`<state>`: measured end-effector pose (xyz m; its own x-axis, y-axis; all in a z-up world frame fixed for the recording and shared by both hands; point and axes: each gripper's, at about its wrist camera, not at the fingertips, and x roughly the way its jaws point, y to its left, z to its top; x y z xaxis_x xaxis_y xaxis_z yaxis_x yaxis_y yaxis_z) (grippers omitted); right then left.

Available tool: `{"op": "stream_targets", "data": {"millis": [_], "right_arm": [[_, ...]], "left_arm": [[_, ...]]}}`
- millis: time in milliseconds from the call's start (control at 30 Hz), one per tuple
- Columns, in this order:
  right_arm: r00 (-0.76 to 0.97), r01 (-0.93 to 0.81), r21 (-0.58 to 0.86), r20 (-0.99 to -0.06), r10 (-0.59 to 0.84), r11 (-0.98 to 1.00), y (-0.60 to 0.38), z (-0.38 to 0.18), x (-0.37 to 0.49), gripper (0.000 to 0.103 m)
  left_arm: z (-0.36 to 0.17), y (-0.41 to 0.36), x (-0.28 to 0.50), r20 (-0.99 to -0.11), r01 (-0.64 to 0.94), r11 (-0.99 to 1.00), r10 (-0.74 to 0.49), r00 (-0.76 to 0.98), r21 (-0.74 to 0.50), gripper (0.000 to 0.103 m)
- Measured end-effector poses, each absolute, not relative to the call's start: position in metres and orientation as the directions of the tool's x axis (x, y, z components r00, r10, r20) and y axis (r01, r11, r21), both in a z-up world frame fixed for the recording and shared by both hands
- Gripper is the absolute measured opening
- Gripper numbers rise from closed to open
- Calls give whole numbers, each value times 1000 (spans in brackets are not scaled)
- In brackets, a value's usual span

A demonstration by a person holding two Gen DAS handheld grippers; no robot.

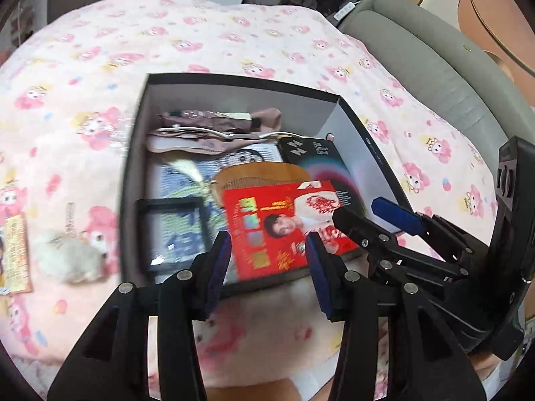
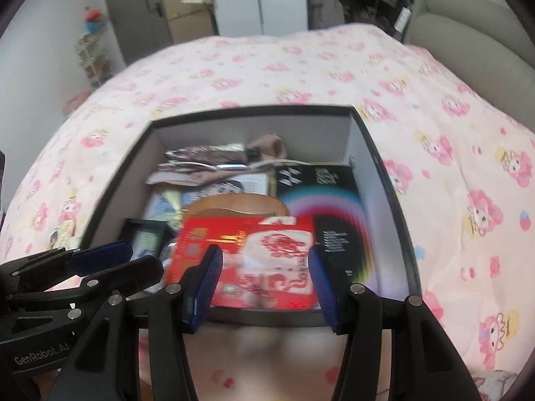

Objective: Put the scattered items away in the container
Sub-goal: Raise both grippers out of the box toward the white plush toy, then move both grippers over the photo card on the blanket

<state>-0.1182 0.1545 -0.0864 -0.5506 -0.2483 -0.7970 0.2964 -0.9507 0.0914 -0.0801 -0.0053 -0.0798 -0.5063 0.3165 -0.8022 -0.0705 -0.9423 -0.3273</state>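
Note:
A black box with white inner walls (image 1: pixel 361 123) (image 2: pixel 388 180) sits on the pink bed. In it lie a red printed packet (image 1: pixel 281 224) (image 2: pixel 267 260), a wooden comb (image 1: pixel 260 175) (image 2: pixel 234 205), a black product box (image 1: pixel 321 160) (image 2: pixel 327 200), a small black frame (image 1: pixel 170 230) and pink cloth at the back. My left gripper (image 1: pixel 267 267) is open and empty at the box's near edge. My right gripper (image 2: pixel 265 284) is open and empty over the near edge, above the red packet. Each gripper shows in the other's view, the right one (image 1: pixel 378 214) and the left one (image 2: pixel 117 260).
A white fluffy item (image 1: pixel 67 257) and a yellow printed packet (image 1: pixel 15 254) lie on the pink patterned blanket (image 1: pixel 234 43) left of the box. A grey padded headboard (image 1: pixel 434 67) (image 2: pixel 468 20) runs along the right. Cupboards and shelves stand beyond the bed.

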Motion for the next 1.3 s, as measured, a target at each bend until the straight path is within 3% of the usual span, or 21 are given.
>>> {"op": "stream_targets", "data": {"millis": [500, 700, 933, 1067, 1300], "right_arm": [[-567, 376, 116, -756, -327, -919, 92, -60, -82, 49], [-577, 436, 25, -759, -301, -900, 47, -51, -71, 49], [-487, 516, 73, -794, -363, -853, -7, -48, -67, 49], [-374, 567, 170, -818, -436, -806, -38, -58, -69, 49], [-307, 591, 181, -851, -427, -786, -88, -81, -73, 49]], "left_arm": [[-54, -68, -36, -822, 18, -973, 185, -538, -231, 49], [-51, -106, -29, -848, 71, -976, 142, -511, -206, 49], [-53, -163, -3, -845, 168, -957, 118, -521, -238, 49], [-61, -202, 12, -837, 241, -925, 126, -532, -293, 56], [-93, -288, 36, -849, 426, -835, 90, -520, -350, 58]]}}
